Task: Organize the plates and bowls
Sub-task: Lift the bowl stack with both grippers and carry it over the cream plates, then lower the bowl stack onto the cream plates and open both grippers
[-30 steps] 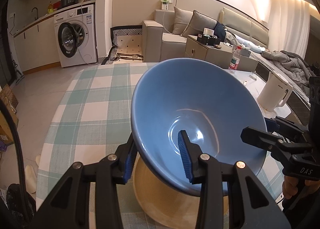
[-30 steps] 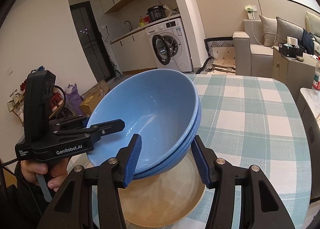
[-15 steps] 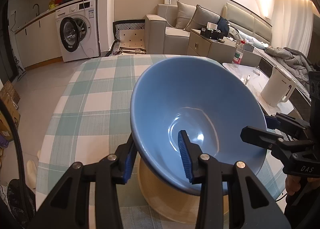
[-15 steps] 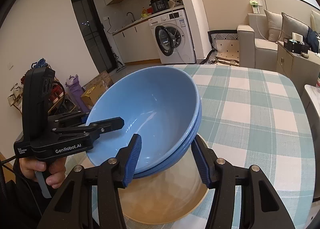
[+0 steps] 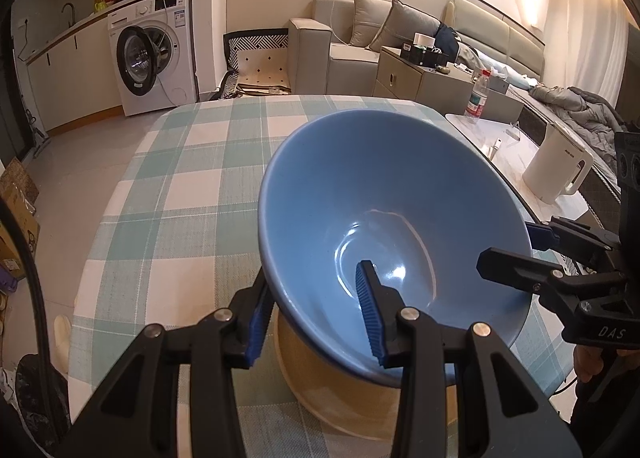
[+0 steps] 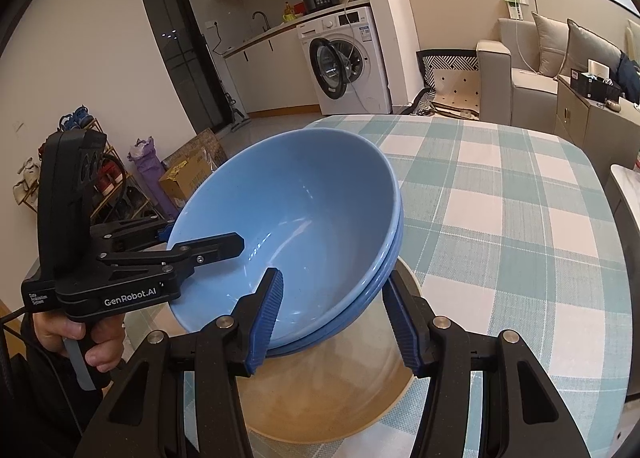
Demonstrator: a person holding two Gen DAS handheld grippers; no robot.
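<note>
Two nested blue bowls [image 5: 384,194] [image 6: 296,210] hang tilted above a tan plate [image 5: 320,390] [image 6: 340,398] on the checked tablecloth. My left gripper [image 5: 312,318] is shut on the near rim, one pad inside the upper bowl and one outside. My right gripper [image 6: 334,322] clamps the opposite rim of both bowls the same way. Each gripper appears in the other's view: the right gripper [image 5: 532,258] at the bowl's right edge, the left gripper [image 6: 200,246] at its left edge, with a hand [image 6: 76,338] on its handle.
The table [image 5: 168,186] [image 6: 500,198] has a green and white checked cloth. A white kettle [image 5: 556,170] and a water bottle [image 5: 478,98] stand on a side surface to the right. A washing machine [image 6: 344,58], a sofa and boxes on the floor lie beyond.
Both grippers have tipped slightly downward, so the room has slid up in both views. The bowls stay clamped the same way above the plate.
</note>
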